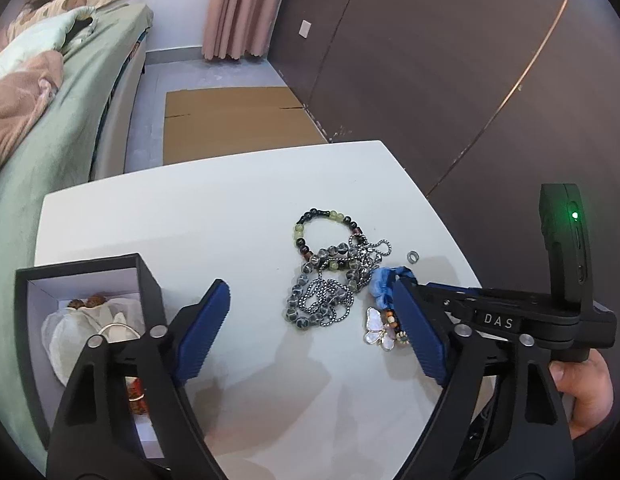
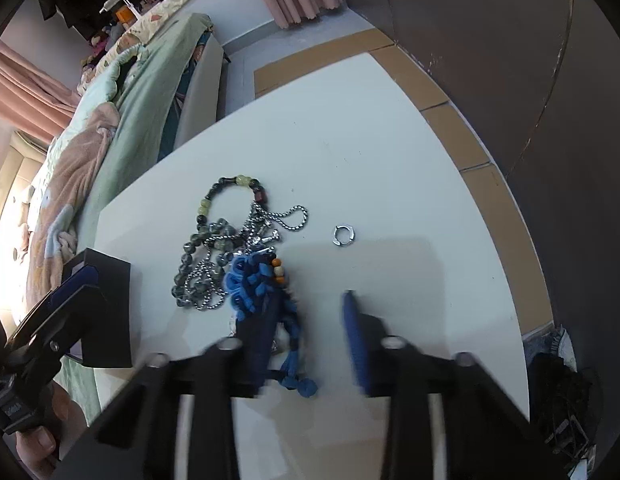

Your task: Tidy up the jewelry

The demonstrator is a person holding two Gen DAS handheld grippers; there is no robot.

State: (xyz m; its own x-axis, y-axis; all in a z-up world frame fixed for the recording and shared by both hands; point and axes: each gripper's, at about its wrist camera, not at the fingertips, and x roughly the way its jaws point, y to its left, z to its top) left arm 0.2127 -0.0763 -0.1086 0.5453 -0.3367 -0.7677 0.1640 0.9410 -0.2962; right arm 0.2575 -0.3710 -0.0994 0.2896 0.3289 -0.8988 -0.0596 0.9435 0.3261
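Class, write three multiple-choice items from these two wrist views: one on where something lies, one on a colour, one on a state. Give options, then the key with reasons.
1. Where does the small silver ring lie on the white table?
A. inside the black box
B. alone, apart from the jewelry pile
C. threaded on the steel chain

2. What colour is the braided cord in the pile?
A. blue
B. red
C. yellow

3. How does the left claw stand?
A. shut on a bracelet
B. open, holding nothing
C. shut and empty

Key: 1 B, bare table surrounds the ring in the right wrist view. 2 A, its loops show light and dark blue. 3 B, its blue pads stand wide apart above the table, beside the black box.
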